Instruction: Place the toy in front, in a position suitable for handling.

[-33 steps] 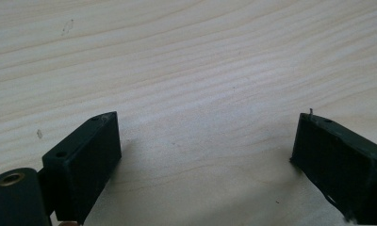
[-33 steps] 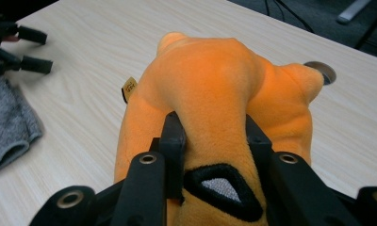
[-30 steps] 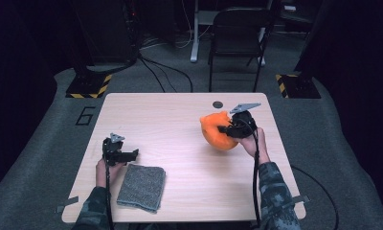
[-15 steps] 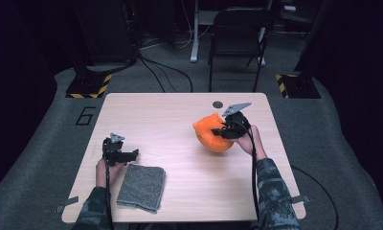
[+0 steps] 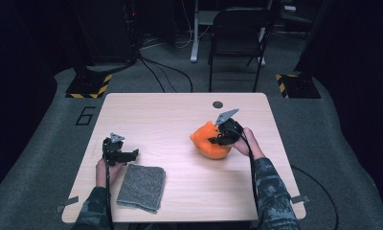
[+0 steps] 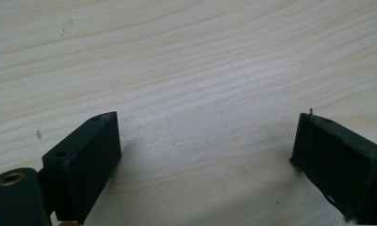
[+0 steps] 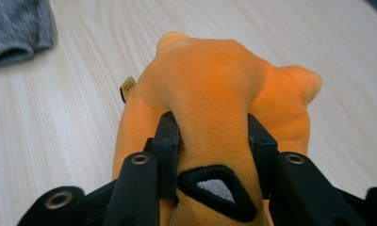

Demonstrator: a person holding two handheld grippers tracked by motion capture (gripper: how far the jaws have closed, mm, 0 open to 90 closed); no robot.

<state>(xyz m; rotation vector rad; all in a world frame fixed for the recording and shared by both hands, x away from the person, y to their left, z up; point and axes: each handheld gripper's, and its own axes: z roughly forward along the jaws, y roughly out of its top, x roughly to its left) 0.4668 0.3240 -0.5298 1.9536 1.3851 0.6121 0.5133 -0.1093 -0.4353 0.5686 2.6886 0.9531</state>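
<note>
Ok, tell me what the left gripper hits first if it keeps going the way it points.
Most likely the bare wooden table: the left gripper has open jaws angled down at it, nothing between. How far off is unclear.

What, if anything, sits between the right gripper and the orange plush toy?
Nothing. The right gripper already has the orange plush toy between its jaws, pads pressing into the fabric on both sides, though the jaws have just been opening slightly. The grey cloth lies off by the left gripper, which is open over bare table.
</note>
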